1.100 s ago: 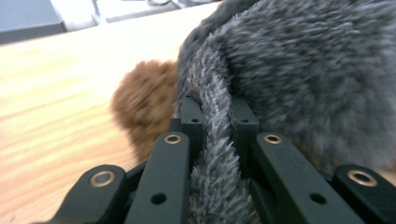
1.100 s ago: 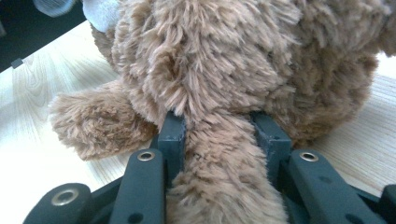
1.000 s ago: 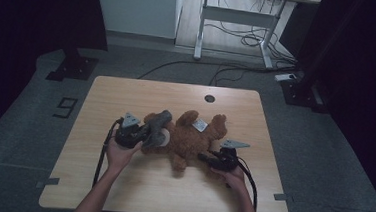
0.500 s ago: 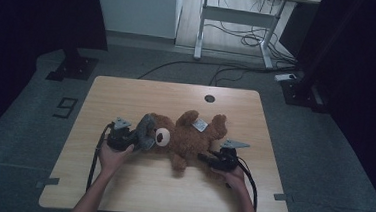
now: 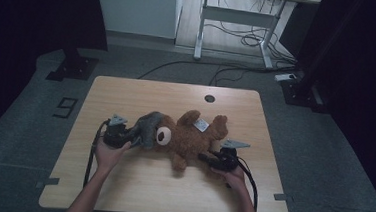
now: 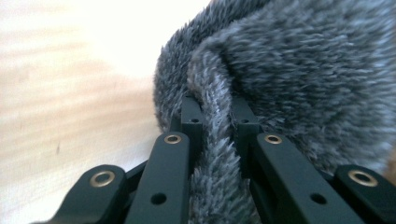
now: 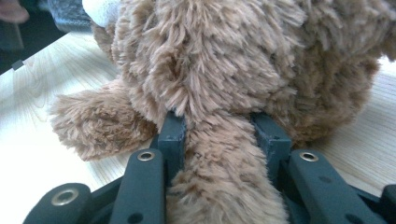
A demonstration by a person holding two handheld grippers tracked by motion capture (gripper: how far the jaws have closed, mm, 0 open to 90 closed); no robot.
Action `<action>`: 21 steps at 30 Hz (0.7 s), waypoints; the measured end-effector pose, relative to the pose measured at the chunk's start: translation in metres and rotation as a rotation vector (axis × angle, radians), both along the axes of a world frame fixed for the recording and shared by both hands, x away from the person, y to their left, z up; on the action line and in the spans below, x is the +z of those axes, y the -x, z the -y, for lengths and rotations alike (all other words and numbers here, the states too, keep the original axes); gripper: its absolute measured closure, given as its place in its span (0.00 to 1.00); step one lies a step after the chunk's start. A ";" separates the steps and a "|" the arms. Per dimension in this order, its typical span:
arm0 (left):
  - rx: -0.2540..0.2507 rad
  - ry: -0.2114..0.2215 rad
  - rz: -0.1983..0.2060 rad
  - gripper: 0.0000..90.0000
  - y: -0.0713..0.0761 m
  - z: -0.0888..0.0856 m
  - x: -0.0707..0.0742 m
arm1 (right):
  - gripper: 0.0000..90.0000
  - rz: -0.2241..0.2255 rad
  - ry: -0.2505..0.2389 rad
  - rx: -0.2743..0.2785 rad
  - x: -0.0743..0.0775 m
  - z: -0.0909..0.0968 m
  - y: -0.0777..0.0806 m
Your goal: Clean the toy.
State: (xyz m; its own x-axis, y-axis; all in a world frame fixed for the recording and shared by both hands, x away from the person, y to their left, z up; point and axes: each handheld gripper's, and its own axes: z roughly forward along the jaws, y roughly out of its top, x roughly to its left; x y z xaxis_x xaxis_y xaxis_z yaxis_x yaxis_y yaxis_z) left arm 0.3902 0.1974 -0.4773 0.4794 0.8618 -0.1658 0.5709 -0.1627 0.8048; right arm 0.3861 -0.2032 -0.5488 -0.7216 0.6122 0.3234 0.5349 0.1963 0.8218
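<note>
A worktop (image 5: 120,191) stands in the middle of the floor, its near edge toward the person. A teddy bear (image 5: 193,139) lies on its back across the worktop's centre, head to the left, legs to the right. A furry hat (image 5: 146,130) sits on the bear's head, at its left end. The left tongs (image 5: 132,141) lie left of the bear, gripping a fold of the hat. The right tongs (image 5: 203,158) lie at the bear's near right, closed around one limb. A round hole (image 5: 209,98) sits near the worktop's far edge, behind the bear. Beyond the worktop, at the far right, stands a desk frame (image 5: 232,19) with cables (image 5: 240,39) on the floor beneath it.
</note>
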 end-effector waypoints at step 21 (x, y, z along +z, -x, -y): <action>-0.242 -0.060 0.056 0.88 -0.026 0.129 0.053 | 0.69 -0.003 0.001 -0.001 0.000 0.000 0.000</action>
State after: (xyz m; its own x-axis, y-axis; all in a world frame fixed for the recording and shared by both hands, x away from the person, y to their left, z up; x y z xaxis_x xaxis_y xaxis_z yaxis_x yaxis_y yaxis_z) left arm 0.4164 0.0686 -0.4243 0.6796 0.7286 -0.0852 0.4645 -0.3376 0.8187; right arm 0.3858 -0.2034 -0.5488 -0.7202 0.6130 0.3249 0.5374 0.1967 0.8200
